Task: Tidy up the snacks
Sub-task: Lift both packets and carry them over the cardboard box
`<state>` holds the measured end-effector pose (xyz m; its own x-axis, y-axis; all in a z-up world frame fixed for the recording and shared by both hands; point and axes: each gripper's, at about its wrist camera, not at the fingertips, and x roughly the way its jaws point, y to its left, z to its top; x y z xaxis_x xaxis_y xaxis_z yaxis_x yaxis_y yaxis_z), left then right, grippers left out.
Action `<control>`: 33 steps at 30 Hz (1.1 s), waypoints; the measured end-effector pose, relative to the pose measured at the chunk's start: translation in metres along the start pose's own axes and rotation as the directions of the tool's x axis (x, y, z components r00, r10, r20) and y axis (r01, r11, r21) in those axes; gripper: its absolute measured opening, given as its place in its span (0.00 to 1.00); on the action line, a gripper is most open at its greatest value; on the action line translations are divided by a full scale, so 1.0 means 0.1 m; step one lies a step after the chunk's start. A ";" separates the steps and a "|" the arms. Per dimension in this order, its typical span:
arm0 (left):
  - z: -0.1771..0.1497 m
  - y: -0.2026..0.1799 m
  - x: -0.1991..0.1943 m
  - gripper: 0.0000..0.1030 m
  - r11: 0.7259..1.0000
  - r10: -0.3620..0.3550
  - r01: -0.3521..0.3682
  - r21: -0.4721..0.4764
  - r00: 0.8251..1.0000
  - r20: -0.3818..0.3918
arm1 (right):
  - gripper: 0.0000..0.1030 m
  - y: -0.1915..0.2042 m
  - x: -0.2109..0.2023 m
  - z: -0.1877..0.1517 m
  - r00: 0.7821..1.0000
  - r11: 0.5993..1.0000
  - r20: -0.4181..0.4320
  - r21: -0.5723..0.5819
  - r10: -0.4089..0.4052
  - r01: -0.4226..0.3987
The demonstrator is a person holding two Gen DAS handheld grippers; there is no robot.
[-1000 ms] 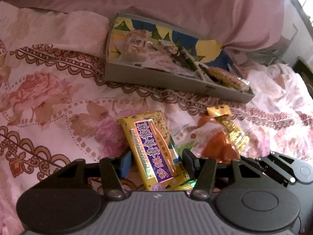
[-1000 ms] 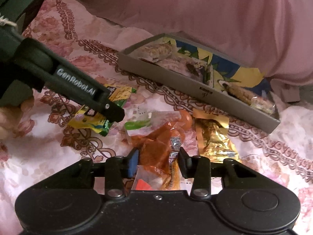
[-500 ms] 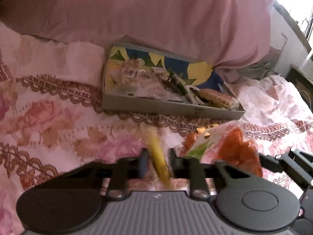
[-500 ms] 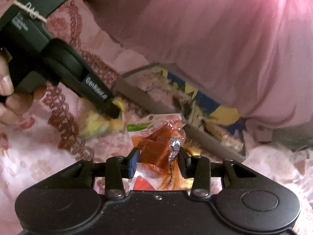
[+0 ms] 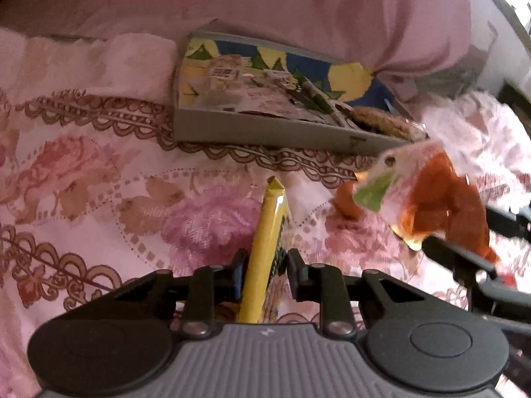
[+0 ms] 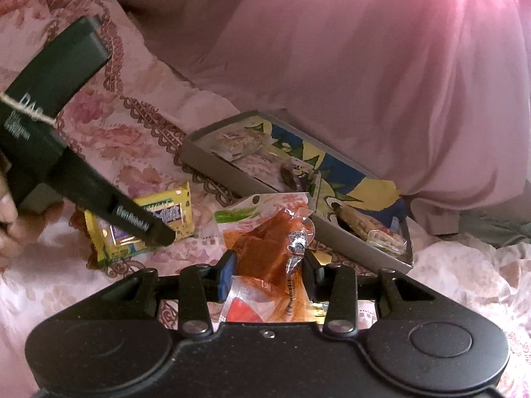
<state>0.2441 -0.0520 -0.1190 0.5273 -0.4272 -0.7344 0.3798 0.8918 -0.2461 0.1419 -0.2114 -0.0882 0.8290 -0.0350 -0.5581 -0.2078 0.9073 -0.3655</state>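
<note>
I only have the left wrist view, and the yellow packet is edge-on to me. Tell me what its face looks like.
Observer: In the right wrist view, the yellow packet shows a purple label with pale lettering. The left gripper has just been closing its jaws on it.
Operator: Report the right gripper's hold on the orange bag.
Observer: The right gripper pinches the orange bag low down, a pad against each side.
Operator: Say what carries my gripper.
Observer: A hand grips its handle at the picture's left edge.
</note>
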 end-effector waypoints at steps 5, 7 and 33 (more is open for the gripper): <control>0.03 -0.06 -0.05 0.13 1.000 0.017 -0.017 0.006 1.000 -0.011 | 0.42 -0.01 -0.02 -0.01 1.000 1.000 0.009 0.006 -0.015 0.015; 0.05 -0.05 -0.09 0.12 1.000 0.022 -0.022 -0.014 1.000 0.003 | 0.42 -0.03 -0.04 0.00 0.999 1.000 0.020 0.012 -0.026 0.025; 1.55 -0.36 -0.27 0.11 0.994 0.059 -0.021 -0.108 0.933 0.354 | 0.42 -1.14 0.36 0.56 0.943 0.963 0.289 0.255 -0.162 0.087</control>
<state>0.3344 -0.0957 0.0073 0.7834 -0.3993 -0.4763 0.2839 0.9116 -0.2973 0.2249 -0.2929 -0.0251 0.9660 -0.0590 -0.2517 0.0049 0.9776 -0.2106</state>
